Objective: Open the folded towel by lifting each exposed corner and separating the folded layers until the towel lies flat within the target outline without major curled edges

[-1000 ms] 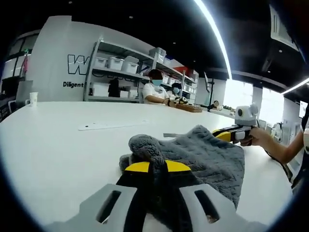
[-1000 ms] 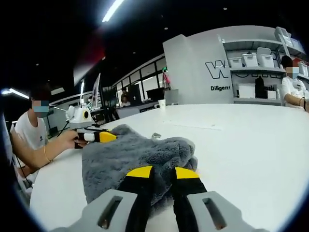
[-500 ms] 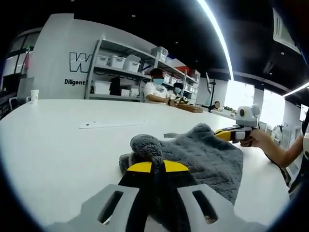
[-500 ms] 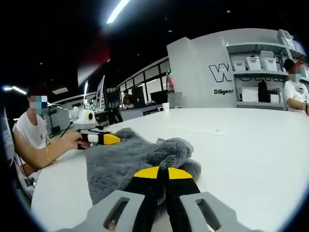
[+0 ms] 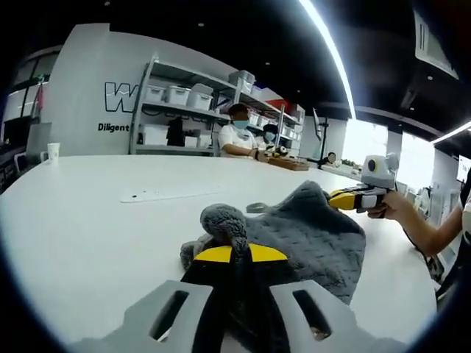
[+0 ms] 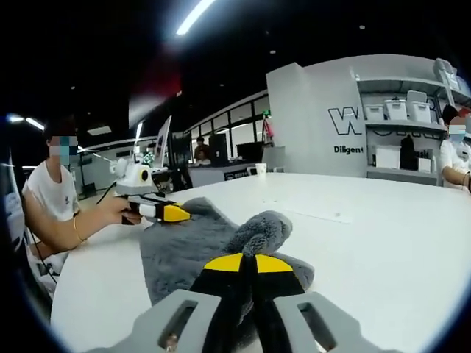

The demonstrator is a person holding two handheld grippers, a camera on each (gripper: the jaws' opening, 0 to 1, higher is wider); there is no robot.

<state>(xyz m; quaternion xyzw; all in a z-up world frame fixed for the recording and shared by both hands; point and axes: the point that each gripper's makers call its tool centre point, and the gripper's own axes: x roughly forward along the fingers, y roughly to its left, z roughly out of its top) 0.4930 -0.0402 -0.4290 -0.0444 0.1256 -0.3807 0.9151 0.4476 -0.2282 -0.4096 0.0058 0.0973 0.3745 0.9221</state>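
Observation:
A grey plush towel [image 5: 316,235] lies bunched on the white table [image 5: 88,220]. My left gripper [image 5: 232,252] is shut on a rolled corner of it, which bulges up just above the yellow jaw tips. From the right of the left gripper view my right gripper [image 5: 335,197], held by a hand, pinches the towel's raised far corner. In the right gripper view the right gripper [image 6: 248,261] is shut on a humped fold of the towel [image 6: 184,246]. There the left gripper [image 6: 184,214] reaches in from the left, at the towel's far edge.
A thin pale strip [image 5: 173,193] lies flat on the table beyond the towel. A paper cup [image 5: 53,151] stands at the far left edge. Shelves with bins [image 5: 184,95] and seated people [image 5: 237,138] are at the back. The person [image 6: 51,206] sits at the table's near side.
The right gripper's jaws, apart a second ago, have shut on the towel fold. Both held corners have risen a little, so the towel stands higher off the table.

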